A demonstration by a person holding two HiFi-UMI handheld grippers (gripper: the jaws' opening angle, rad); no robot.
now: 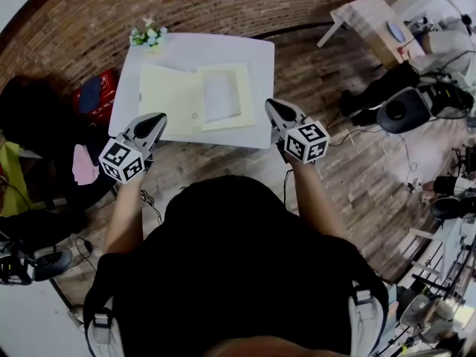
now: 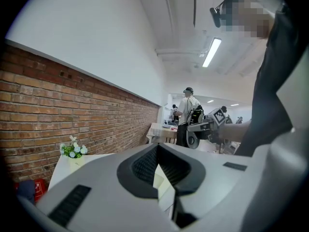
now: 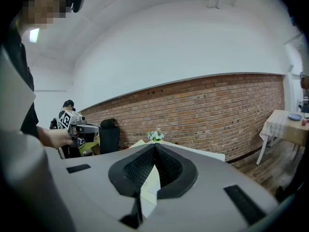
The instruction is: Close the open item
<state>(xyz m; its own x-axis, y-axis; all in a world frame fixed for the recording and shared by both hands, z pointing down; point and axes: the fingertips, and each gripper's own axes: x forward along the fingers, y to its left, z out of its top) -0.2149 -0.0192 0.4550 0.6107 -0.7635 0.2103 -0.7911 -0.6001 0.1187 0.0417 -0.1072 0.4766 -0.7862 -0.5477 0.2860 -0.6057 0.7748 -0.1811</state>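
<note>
The left claw [image 1: 153, 120] and right claw [image 1: 274, 108] are pressed together, nothing held. The box [image 1: 177, 95] could be slid far away if its lid is poked, not lifted.

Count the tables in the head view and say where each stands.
2. The white table is at top centre; a smaller pale table is at the upper right. More may be hidden by clutter.

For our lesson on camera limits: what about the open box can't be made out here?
- Head view: box contents, too small and pale.
- Left gripper view: box mostly hidden behind the left tongs.
- Right gripper view: same, behind the right tongs.
- Head view: round mark on the box, too small to name.
</note>
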